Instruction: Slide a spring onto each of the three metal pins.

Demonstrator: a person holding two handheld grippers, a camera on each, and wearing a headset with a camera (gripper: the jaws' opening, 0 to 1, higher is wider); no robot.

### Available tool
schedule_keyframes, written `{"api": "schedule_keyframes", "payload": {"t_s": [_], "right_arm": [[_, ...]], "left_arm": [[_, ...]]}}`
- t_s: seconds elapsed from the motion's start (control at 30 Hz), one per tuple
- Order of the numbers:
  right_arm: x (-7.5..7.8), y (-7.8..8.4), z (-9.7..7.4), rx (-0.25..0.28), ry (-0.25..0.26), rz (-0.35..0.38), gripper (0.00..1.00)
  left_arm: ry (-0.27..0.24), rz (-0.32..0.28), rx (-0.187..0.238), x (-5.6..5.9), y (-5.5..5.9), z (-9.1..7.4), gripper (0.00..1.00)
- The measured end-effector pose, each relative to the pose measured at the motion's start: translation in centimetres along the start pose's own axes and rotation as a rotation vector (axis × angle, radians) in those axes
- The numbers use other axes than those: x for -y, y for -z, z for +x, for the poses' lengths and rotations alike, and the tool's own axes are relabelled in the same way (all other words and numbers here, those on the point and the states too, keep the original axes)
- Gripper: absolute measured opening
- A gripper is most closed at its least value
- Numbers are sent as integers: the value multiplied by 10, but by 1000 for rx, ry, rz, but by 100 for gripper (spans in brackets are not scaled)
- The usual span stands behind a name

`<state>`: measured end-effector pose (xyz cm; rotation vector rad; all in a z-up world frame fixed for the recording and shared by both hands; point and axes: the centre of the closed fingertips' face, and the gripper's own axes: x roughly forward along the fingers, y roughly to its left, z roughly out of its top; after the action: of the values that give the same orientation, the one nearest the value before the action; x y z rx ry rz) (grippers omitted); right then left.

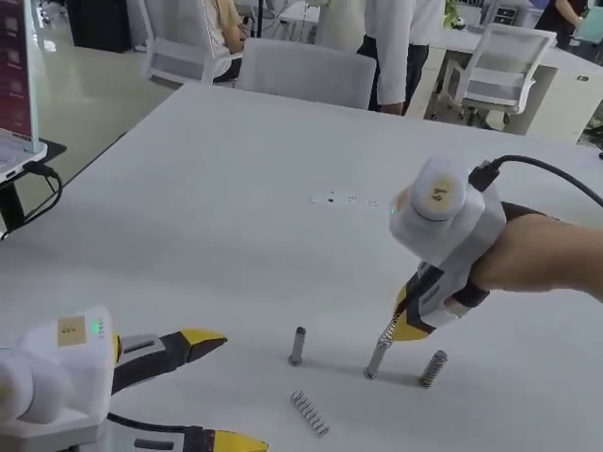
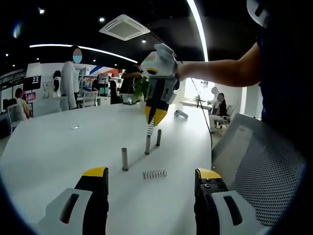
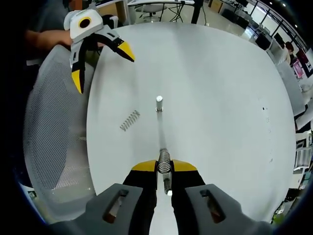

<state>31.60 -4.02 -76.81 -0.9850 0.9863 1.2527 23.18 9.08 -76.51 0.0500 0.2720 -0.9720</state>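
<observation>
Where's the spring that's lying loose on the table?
In the head view the loose spring lies flat on the white table, low and centre, just nearer the person than the bare pin and right of the open left gripper.

Right claw [image 1: 405, 330] directly above the middle pin [image 1: 376, 360], tilted steeply nose-down, jaws closed on a spring [image 3: 165, 161] whose lower end meets the pin's top. Right forearm [image 1: 542, 256] bare, coming in roughly level from the pin's right in head view. Left claw [image 1: 231, 391] low, left of the pin and nearer the person, well apart from it, jaws spread wide, nothing in them, aimed toward the pin.
</observation>
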Motion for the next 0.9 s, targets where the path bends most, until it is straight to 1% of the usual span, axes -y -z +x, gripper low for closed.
{"api": "schedule_keyframes", "payload": {"t_s": [0.47,0.63,0.9], "right_arm": [[0,3,9,-14,-21,8,7],[0,3,12,-11,-21,11,7],[-1,5,20,-23,-21,13,7]], "left_arm": [[-3,1,1,-1,0,0,68],[-4,2,1,-1,0,0,68],[-4,3,1,-2,-1,0,67]]}}
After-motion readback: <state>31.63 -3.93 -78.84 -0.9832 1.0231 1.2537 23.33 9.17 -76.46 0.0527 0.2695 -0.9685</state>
